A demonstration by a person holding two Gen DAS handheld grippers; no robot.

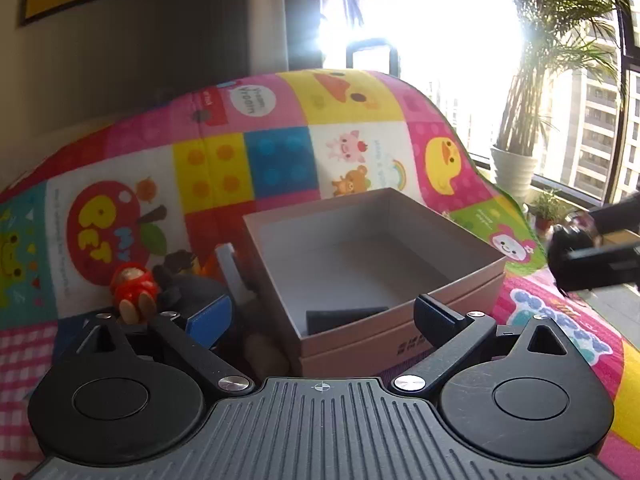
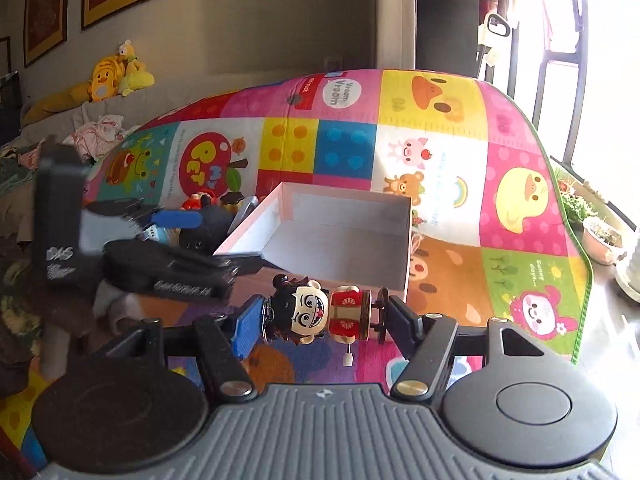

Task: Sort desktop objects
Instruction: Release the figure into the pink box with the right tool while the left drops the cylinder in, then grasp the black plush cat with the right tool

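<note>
A wind-up doll with black hair and a red drum body lies sideways in my right gripper, which is shut on it, held in the air just in front of the box. The open cardboard box with a pale inside stands on the play mat. A flat black item lies in its near corner. My left gripper stands wide open over the box's near edge, with nothing between its fingers. In the right wrist view the left gripper shows at the left of the box.
A small red figure and a dark lumpy toy sit left of the box. The colourful play mat covers the surface. A potted palm and bright window stand at the right. Yellow plush toys lie on a sofa behind.
</note>
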